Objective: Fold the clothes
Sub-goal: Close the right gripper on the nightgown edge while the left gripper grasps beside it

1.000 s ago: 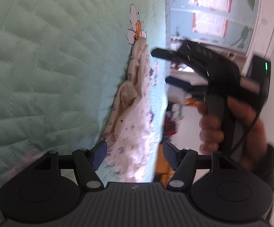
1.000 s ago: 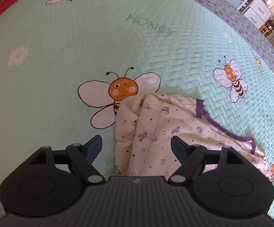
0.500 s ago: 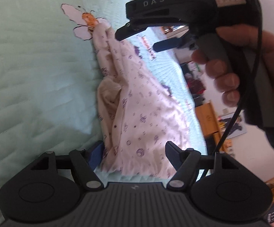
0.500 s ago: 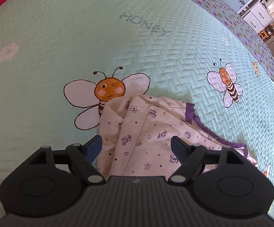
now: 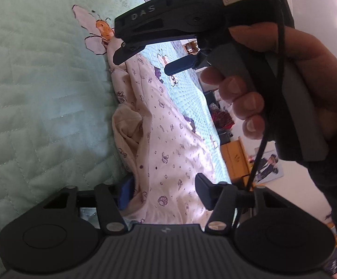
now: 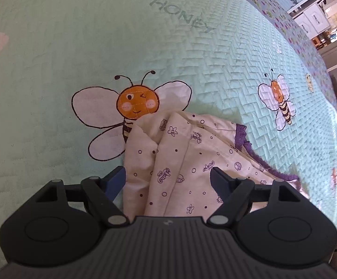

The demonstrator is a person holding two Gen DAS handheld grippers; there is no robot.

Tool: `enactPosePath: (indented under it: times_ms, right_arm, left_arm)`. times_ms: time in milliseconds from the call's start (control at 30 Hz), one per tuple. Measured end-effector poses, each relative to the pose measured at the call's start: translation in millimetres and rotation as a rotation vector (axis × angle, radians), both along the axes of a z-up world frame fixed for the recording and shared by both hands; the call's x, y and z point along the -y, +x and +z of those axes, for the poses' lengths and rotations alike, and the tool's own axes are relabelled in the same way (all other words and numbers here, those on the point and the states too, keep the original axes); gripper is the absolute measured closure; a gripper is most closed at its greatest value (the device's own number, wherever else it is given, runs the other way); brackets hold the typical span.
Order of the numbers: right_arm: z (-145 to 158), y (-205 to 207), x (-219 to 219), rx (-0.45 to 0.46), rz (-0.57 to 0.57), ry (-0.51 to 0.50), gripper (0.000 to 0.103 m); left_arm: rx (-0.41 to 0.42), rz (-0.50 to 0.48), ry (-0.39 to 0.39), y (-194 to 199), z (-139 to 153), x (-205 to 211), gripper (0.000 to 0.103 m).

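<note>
Cream cotton printed with small purple doodles makes up the garment (image 6: pixel 187 162), a child-size piece with a purple lace trim (image 6: pixel 249 146) along one edge. It lies bunched in soft lengthwise folds on a mint-green quilted bedspread (image 6: pixel 98 34). In the right wrist view the cloth sits directly ahead of the right gripper (image 6: pixel 168 181) and runs back between its two fingers, which stand wide apart, released, with the fabric loose between them. The far tip of the garment overlaps the lower body of a large cartoon bee (image 6: pixel 135 102) stitched on the bedspread. Beyond the bee the word HONEY (image 6: pixel 182 16) is printed, and a smaller bee (image 6: pixel 278 97) lies off to the gripper's right, past the lace trim.

In the left wrist view the left gripper (image 5: pixel 163 191) is also spread open, its fingers on either side of the near end of the same garment (image 5: pixel 168 144). Whether the pads touch the cloth cannot be told. Ahead and to its right, a person's hand (image 5: pixel 284 88) wraps the handle of the right gripper (image 5: pixel 145 62), whose open fingers hover over the far end of the cloth. A dark sleeve (image 5: pixel 335 162) covers the wrist. Behind it stands blurred wooden furniture (image 5: pixel 235 160).
</note>
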State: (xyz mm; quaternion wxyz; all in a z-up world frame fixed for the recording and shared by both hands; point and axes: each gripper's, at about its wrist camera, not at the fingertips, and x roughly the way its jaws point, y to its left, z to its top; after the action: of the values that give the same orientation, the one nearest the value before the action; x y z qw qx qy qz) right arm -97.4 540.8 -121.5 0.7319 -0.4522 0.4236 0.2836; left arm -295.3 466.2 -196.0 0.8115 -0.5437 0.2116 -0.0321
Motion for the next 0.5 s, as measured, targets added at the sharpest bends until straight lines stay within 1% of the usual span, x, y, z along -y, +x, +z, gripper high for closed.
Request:
enactPosePath:
  times_ms: [33, 100, 200, 333, 500]
  right_arm:
    - [-2, -4, -4, 0.015, 0.012, -0.016, 0.023]
    - [-7, -7, -9, 0.038, 0.016, -0.040, 0.023]
    - [-17, -1, -12, 0.035, -0.042, -0.061, 0.023]
    - [-28, 1, -14, 0.041, -0.097, -0.066, 0.023]
    - [-31, -8, -20, 0.088, -0.102, -0.088, 0.023]
  left_arm:
    - [0.001, 0.001, -0.005, -2, -1, 0, 0.049]
    - [0.002, 0.004, -0.014, -7, -2, -1, 0.054]
    - [0.004, 0.007, -0.028, -14, -4, -1, 0.058]
    - [0.006, 0.010, -0.041, -23, -6, -1, 0.058]
    - [0.012, 0.012, -0.066, -34, -8, -2, 0.058]
